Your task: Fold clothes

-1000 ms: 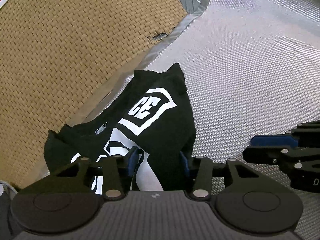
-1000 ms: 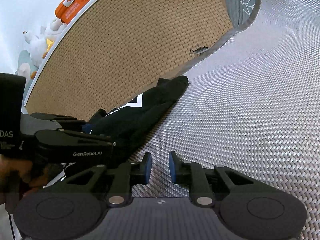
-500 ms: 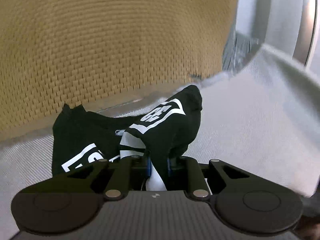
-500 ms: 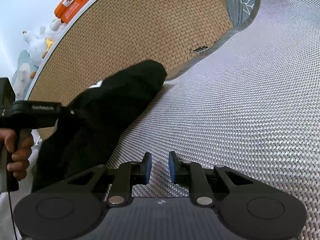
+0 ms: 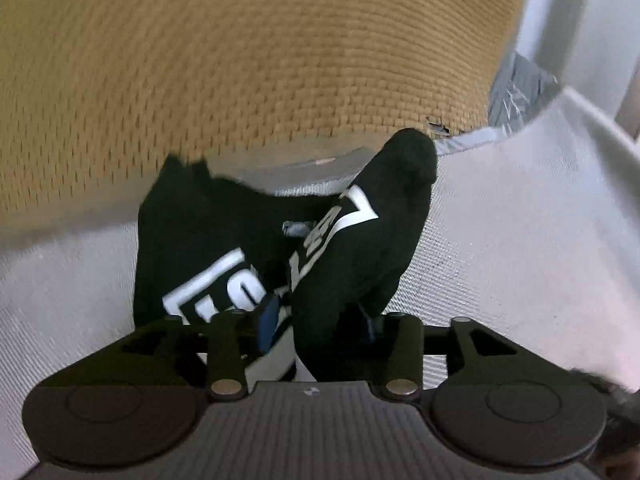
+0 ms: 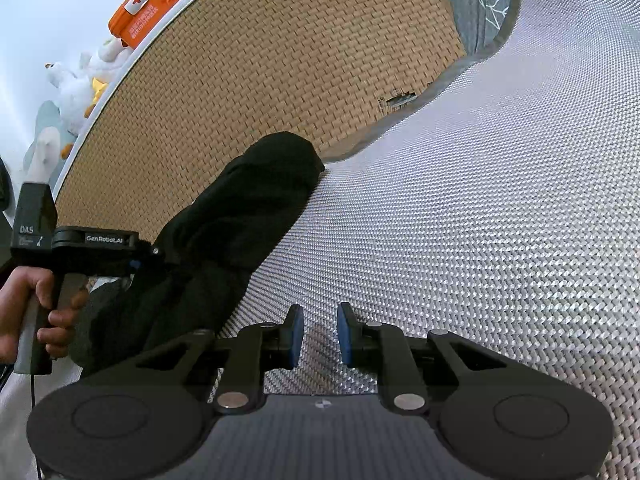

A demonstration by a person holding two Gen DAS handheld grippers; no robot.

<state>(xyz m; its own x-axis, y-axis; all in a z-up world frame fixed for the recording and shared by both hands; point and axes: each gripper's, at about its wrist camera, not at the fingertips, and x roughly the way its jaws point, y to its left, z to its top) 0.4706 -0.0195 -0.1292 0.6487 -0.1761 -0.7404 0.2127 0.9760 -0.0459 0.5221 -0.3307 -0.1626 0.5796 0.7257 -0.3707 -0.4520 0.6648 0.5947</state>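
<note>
Two grippers show, and only one has cloth between its fingers. The left gripper (image 5: 320,326) sits low and near in its own view, its blue pads spread around a thick bunch of the black shirt (image 5: 352,248); the fabric fills the gap between them, but blur keeps me from telling whether the pads are pressing on it or have let go. From the right wrist view the same left gripper (image 6: 138,254) reaches in from the left, held by a hand (image 6: 32,312) wrapped around its handle, with the shirt (image 6: 240,224) draped from its tip and hanging toward the near left. White block printing runs across the shirt's front, and one rounded fold rises toward the far right. The shirt lies on a silver-grey woven sheet (image 5: 520,260), close to the edge of a tan woven mat (image 5: 240,60) on the far side. The right gripper (image 6: 318,336) hovers over the bare sheet to the right of the shirt, its fingers parted by a narrow gap and holding nothing. An orange case (image 6: 154,4) and a white plush toy (image 6: 74,88) sit beyond the mat at far left.
</note>
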